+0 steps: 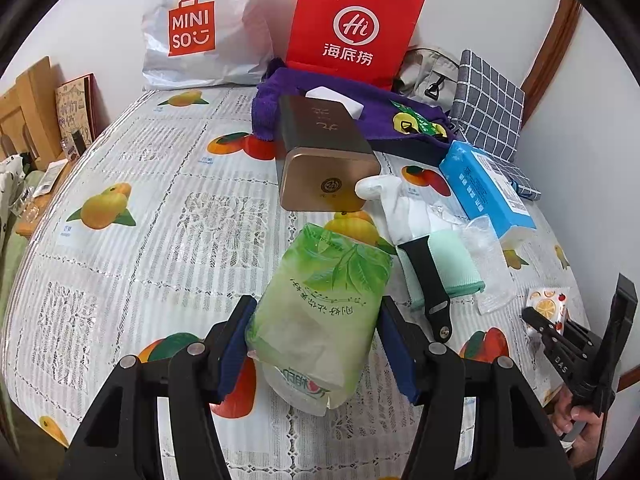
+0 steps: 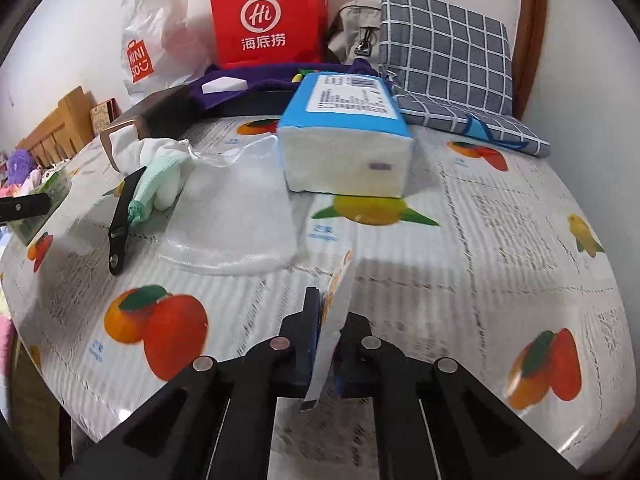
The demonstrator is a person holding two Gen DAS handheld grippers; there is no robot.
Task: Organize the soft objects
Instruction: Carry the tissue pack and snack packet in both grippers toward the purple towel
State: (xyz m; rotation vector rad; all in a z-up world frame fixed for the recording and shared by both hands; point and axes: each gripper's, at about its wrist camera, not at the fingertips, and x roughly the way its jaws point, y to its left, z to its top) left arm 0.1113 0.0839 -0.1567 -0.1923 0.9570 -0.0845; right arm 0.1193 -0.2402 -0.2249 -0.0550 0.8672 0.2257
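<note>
The left gripper [image 1: 314, 350] clamps a green tissue pack [image 1: 320, 308] against the fruit-print tablecloth [image 1: 152, 216]. The right gripper [image 2: 330, 320] pinches a thin fruit-print sachet [image 2: 338, 292] edge-on, its print unreadable. Beyond the pack lie a black strap [image 1: 426, 280], mint cloth [image 1: 456, 264], white gloves [image 1: 400, 208], gold tin [image 1: 324, 152] and blue tissue block [image 2: 348, 140].
</note>
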